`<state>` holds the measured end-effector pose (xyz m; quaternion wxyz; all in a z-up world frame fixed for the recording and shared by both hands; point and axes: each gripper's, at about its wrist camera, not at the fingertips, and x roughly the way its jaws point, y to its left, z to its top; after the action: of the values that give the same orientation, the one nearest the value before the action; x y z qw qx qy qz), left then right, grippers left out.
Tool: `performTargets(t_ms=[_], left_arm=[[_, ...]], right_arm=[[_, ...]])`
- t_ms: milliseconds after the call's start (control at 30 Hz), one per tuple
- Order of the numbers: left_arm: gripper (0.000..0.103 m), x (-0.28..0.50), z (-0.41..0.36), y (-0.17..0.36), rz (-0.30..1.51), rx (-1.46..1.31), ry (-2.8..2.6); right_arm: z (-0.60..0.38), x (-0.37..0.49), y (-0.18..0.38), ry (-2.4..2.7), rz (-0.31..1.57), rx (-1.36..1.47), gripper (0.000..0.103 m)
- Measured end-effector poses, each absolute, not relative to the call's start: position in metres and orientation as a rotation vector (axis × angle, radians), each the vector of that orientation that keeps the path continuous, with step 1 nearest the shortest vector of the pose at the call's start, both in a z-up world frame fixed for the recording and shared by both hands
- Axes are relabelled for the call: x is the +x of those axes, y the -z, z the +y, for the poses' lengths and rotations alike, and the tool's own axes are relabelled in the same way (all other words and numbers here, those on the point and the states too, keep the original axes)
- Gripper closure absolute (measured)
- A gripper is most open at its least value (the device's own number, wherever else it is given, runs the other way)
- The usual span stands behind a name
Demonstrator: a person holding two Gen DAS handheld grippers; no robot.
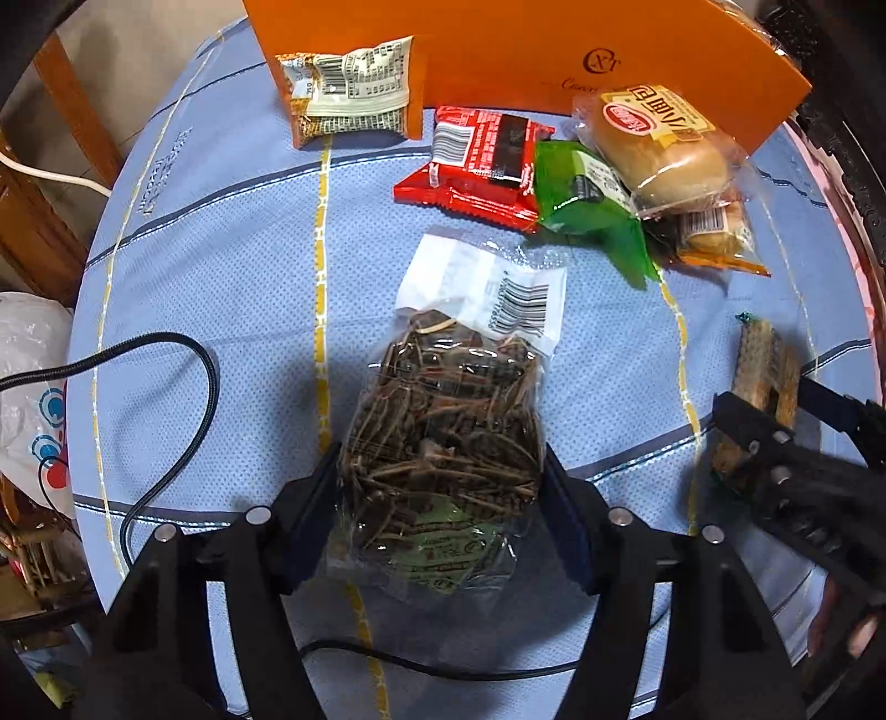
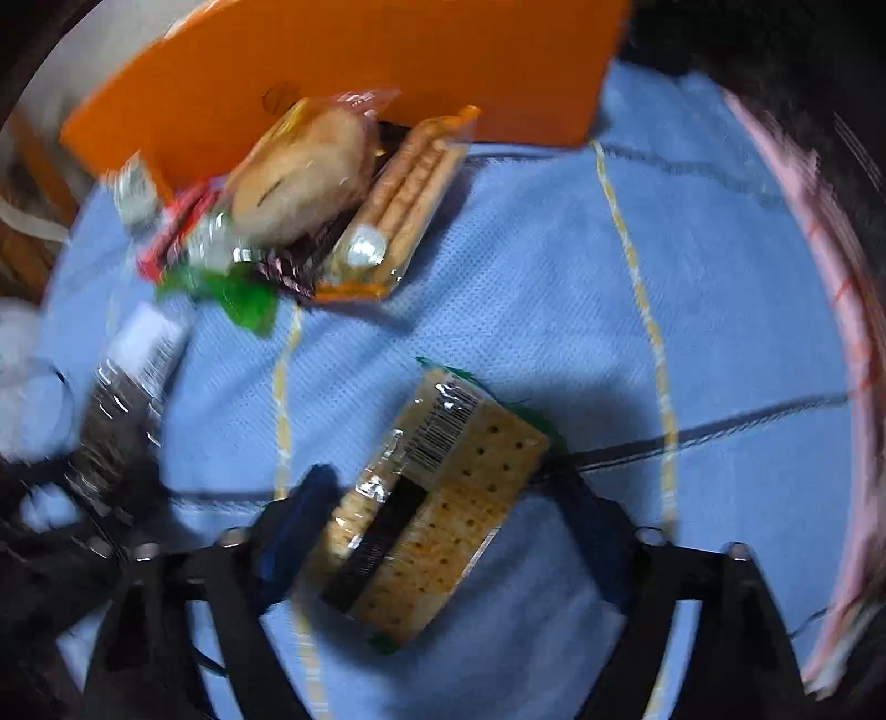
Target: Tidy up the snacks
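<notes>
We see a blue tablecloth [image 1: 232,266] spread wide, and on it an orange box [image 1: 498,50] that serves as our landmark. Leaning on the box's front are a bun packet [image 1: 664,149], a red packet [image 1: 476,160] and a green packet [image 1: 592,205], heaped together; a grain bar packet [image 1: 349,91] stands against its left end. Well in front of the box lies a clear bag of dried sticks [image 1: 443,421], and our left gripper [image 1: 440,487] pinches it, fingers pressed on both sides. To the right of that bag, equally far from the box, our right gripper [image 2: 443,531] straddles the cracker pack [image 2: 443,498]; blur hides whether its fingers [image 2: 304,509] press it.
</notes>
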<state>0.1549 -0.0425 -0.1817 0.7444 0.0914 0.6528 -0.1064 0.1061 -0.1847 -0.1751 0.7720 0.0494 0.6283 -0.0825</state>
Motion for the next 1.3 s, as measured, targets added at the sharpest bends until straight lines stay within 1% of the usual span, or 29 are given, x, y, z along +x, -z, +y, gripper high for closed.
performTargets(t_ms=[33, 133, 300, 400, 533, 767, 867, 1100, 1300], left_arm=[[0.037, 0.154, -0.043, 0.182, 1.430, 0.200, 0.233], [0.037, 0.156, -0.042, 0.182, 1.430, 0.199, 0.236], [0.038, 0.156, -0.029, 0.172, 1.447, 0.158, 0.241], [0.038, 0.156, -0.022, 0.168, 1.456, 0.108, 0.258], [0.038, 0.152, -0.018, 0.147, 1.416, 0.096, 0.270], [0.038, 0.160, -0.011, 0.105, 1.350, 0.047, 0.271], [0.038, 0.171, -0.009, 0.080, 1.306, 0.029, 0.260], [0.038, 0.209, -0.013, 0.003, 1.133, 0.019, 0.270], [0.038, 0.243, -0.031, -0.010, 1.088, 0.036, 0.284]], right_arm=[[-0.180, 0.105, 0.172, 0.145, 1.351, 0.080, 0.050], [-0.181, 0.101, 0.169, 0.122, 1.373, 0.067, 0.052], [-0.207, 0.080, 0.152, 0.109, 1.342, 0.166, 0.054], [-0.224, 0.066, 0.140, 0.103, 1.327, 0.201, 0.054], [-0.236, 0.053, 0.126, 0.100, 1.299, 0.220, 0.054], [-0.238, 0.054, 0.097, 0.054, 1.236, 0.205, 0.054], [-0.234, 0.064, 0.080, 0.034, 1.190, 0.203, 0.054], [-0.244, 0.108, 0.034, 0.023, 1.054, 0.220, 0.054], [-0.254, 0.153, -0.006, 0.028, 0.937, 0.216, 0.054]])
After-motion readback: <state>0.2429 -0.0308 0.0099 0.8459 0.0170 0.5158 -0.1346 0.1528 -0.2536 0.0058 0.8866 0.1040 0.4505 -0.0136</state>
